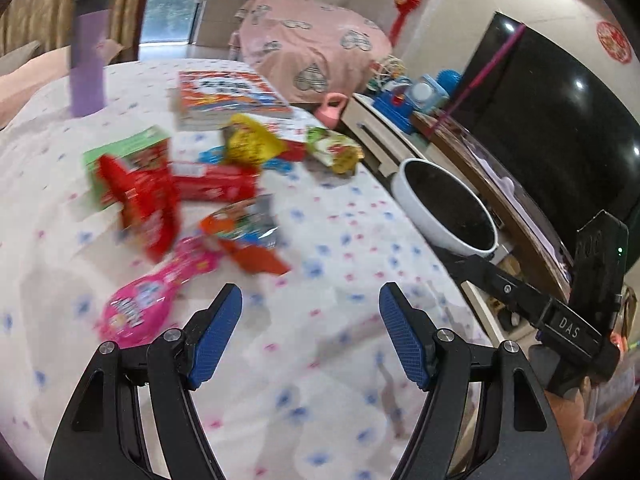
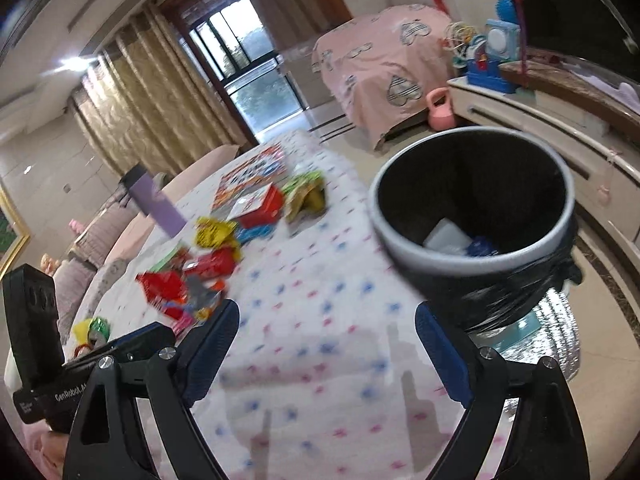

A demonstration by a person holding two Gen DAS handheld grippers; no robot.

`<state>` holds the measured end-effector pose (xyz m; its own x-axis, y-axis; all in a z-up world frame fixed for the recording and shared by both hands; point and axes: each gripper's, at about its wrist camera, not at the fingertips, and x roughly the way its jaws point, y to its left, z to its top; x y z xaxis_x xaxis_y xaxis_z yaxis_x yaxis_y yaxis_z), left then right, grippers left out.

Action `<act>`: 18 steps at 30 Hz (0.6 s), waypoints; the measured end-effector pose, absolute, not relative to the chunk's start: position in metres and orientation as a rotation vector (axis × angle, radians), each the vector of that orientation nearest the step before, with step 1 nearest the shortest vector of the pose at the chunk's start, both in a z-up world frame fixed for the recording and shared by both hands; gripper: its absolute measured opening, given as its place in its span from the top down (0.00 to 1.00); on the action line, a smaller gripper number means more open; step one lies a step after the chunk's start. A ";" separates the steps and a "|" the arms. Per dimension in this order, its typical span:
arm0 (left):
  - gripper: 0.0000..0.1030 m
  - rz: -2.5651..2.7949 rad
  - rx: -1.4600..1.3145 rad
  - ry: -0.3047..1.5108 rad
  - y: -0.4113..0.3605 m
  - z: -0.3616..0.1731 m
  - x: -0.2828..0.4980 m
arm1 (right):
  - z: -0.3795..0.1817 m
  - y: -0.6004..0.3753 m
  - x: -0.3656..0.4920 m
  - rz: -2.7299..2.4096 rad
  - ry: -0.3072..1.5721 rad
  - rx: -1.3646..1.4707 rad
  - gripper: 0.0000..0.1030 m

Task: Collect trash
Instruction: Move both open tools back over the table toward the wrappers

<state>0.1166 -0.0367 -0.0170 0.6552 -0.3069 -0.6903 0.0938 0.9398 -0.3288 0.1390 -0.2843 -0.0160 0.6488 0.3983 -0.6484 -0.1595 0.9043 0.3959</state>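
Several snack wrappers lie on the flowered tablecloth: a pink one, a red one, an orange one, a yellow one and a green-yellow one. My left gripper is open and empty above the cloth, just right of the pink wrapper. My right gripper is open and empty over the cloth. The wrapper pile lies to its left. The grey bin with a black liner stands off the table's right edge and holds some trash.
A purple tumbler stands at the table's far left. A colourful book lies at the far end, a green box nearby. A TV, a low cabinet and toys are on the right.
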 end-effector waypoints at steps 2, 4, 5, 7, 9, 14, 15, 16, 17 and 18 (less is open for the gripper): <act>0.29 -0.214 -0.282 0.829 -0.027 -0.019 0.111 | -0.019 -0.272 0.137 0.345 0.818 0.309 0.12; 0.29 -0.200 -0.287 0.829 -0.017 -0.021 0.107 | -0.020 -0.261 0.136 0.365 0.826 0.295 0.12; 0.29 -0.192 -0.287 0.830 -0.012 -0.022 0.105 | -0.021 -0.255 0.134 0.375 0.830 0.287 0.12; 0.29 -0.177 -0.287 0.829 -0.002 -0.023 0.101 | -0.022 -0.242 0.130 0.397 0.835 0.271 0.12; 0.29 -0.159 -0.289 0.826 0.010 -0.024 0.097 | -0.024 -0.230 0.127 0.414 0.837 0.255 0.12; 0.29 -0.117 -0.280 0.841 0.033 -0.030 0.094 | -0.025 -0.206 0.129 0.456 0.844 0.224 0.12; 0.29 -0.109 -0.277 0.846 0.036 -0.031 0.094 | -0.026 -0.201 0.129 0.467 0.845 0.218 0.12; 0.29 -0.098 -0.272 0.851 0.040 -0.033 0.094 | -0.027 -0.195 0.130 0.477 0.849 0.211 0.12; 0.29 -0.097 -0.270 0.856 0.043 -0.035 0.095 | -0.028 -0.191 0.131 0.483 0.851 0.204 0.12; 0.29 -0.094 -0.264 0.865 0.046 -0.037 0.095 | -0.029 -0.186 0.132 0.492 0.854 0.196 0.12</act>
